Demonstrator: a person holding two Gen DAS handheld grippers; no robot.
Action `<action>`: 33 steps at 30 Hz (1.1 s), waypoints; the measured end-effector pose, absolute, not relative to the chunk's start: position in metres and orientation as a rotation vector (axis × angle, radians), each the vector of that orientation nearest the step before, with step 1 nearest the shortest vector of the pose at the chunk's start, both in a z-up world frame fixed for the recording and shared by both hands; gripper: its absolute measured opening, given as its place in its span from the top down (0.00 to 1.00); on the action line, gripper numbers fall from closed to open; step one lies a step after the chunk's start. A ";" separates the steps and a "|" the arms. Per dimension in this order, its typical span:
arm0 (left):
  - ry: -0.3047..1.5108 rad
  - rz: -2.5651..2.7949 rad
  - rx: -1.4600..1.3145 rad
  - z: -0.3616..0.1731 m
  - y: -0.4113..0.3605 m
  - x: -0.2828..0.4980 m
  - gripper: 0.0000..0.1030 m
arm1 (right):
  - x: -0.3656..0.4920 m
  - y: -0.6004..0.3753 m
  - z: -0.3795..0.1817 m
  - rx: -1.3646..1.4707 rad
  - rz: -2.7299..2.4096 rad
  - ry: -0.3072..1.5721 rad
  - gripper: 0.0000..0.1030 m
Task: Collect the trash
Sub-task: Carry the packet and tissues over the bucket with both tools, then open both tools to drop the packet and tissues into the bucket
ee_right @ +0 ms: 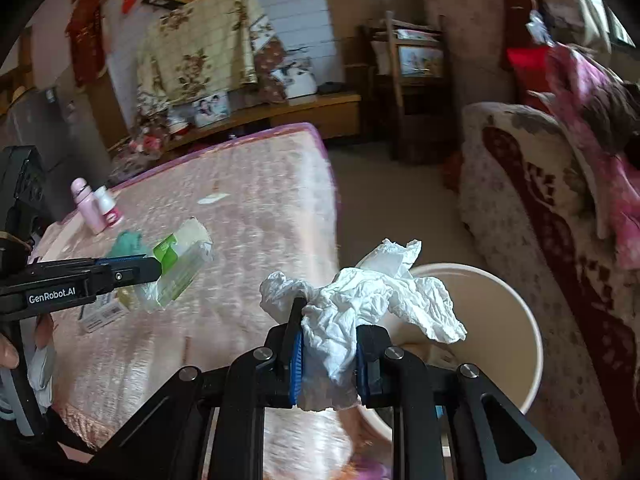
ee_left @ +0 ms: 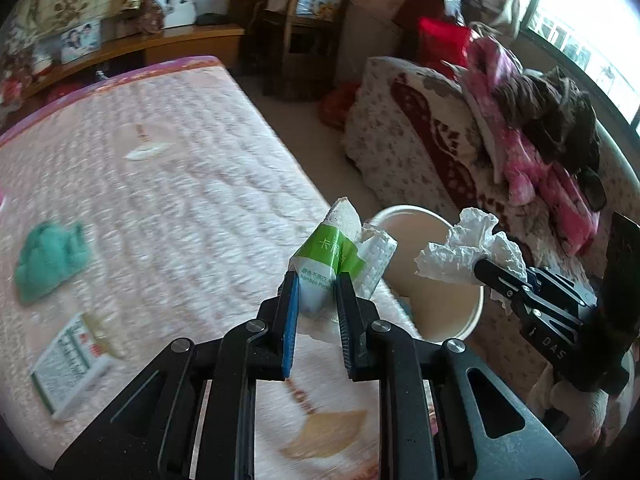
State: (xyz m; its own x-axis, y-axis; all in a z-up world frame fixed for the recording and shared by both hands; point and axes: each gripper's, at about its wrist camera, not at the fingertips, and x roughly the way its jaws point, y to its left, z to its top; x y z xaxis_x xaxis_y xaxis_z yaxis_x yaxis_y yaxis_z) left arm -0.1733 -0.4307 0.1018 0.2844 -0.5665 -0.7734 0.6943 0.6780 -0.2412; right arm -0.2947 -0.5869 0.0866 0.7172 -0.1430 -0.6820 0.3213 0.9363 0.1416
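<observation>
Both tongs carry trash beside bin (ee_right: 516, 300), its inside mostly hidden.

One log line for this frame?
left gripper: tissue pack | right gripper: crumpled tissue | bin: near bed edge

A pale pink quilted bedcover (ee_left: 180, 168) with a purple edge; at nine o'clock a teal cloth (ee_left: 48, 256); a green-and-white tissue pack (ee_left: 328, 256); a white crumpled tissue (ee_right: 372, 296); a cream bin (ee_right: 520, 320).
</observation>
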 end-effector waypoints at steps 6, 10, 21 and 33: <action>0.983 -0.906 0.168 0.097 -0.471 -0.184 0.85 | -0.314 -0.617 0.078 0.288 -0.330 0.739 0.81; 1.003 -0.951 0.175 0.089 -0.495 -0.192 0.85 | -0.323 -0.632 0.071 0.308 -0.364 0.750 0.81; 1.060 -0.988 0.182 0.068 -0.528 -0.197 0.92 | -0.330 -0.661 0.048 0.354 -0.425 0.789 0.81; 1.061 -0.947 0.218 0.063 -0.521 -0.198 0.90 | -0.330 -0.672 0.023 0.435 -0.448 0.836 0.54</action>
